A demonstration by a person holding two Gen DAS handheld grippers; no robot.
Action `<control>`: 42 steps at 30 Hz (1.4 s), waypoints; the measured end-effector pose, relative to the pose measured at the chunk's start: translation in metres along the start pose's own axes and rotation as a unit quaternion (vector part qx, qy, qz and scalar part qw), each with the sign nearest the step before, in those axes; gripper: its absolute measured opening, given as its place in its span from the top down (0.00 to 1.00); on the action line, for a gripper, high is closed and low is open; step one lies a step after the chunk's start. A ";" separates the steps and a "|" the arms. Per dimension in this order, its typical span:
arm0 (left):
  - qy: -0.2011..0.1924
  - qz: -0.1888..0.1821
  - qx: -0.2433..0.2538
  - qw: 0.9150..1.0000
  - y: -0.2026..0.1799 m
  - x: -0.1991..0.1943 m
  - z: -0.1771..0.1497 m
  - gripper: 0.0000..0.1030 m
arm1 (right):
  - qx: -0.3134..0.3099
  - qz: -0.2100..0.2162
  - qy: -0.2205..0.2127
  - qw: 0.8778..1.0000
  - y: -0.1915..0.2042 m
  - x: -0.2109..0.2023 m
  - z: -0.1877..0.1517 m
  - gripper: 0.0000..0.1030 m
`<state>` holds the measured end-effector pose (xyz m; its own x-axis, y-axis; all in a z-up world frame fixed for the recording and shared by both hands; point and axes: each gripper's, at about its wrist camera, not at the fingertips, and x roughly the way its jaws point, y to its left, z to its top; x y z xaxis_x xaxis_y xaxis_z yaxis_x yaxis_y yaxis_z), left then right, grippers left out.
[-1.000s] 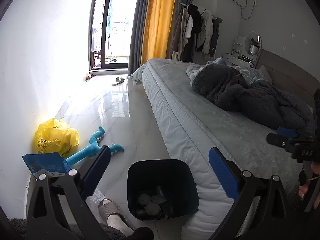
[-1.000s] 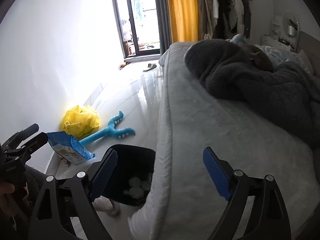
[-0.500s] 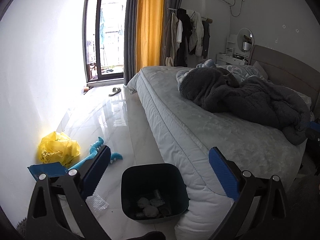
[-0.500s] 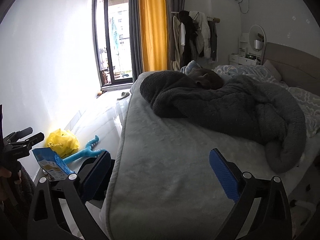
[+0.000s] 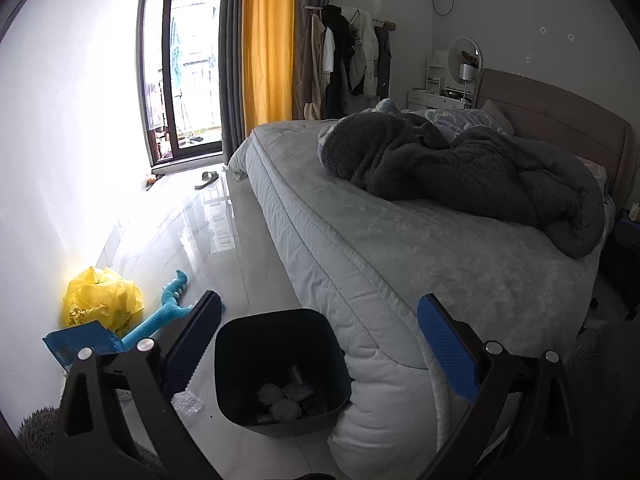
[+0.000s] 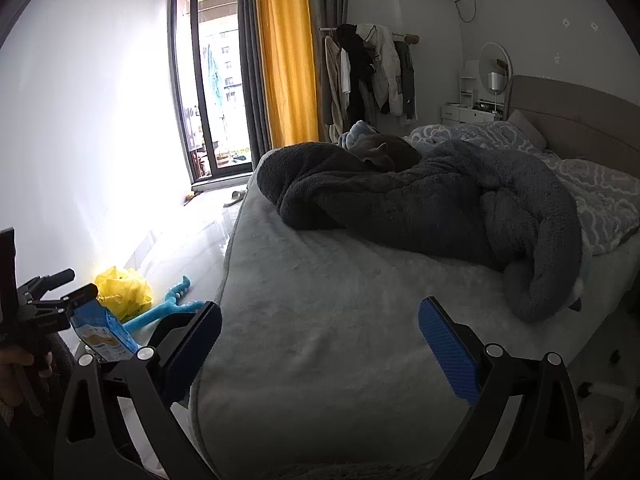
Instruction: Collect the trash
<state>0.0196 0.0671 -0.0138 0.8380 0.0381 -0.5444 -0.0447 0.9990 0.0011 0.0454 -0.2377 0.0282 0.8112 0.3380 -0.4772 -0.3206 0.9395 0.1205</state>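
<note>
Bedroom floor of glossy white tile, bed alongside. Remaining trash: a blue packet low by the wall, just beside a yellow bag. The bin at the bed's corner holds crumpled wads. Likely failures: the packet skids on the tile, or the pads catch the blue toy next to it. The left hand-held gripper tilts down above the bin, spread wide and empty. The right hand-held gripper is over the bed, its jaws just opened wide with nothing between them.

Bed: I see grey cover, dark fleece blanket bunched on top.
Curtain: yellow, beside the glass door.
Floor: I spot a blue toy and a slipper.
Rack: coats hanging.
</note>
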 end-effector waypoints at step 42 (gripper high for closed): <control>0.003 0.017 -0.020 1.000 0.001 -0.005 0.002 0.03 | -0.014 0.025 0.011 1.000 0.012 0.002 -0.001 0.03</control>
<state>0.0165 0.0682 -0.0090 0.8321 0.0723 -0.5499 -0.0957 0.9953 -0.0139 0.0426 -0.2254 0.0281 0.7835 0.3827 -0.4896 -0.3744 0.9195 0.1196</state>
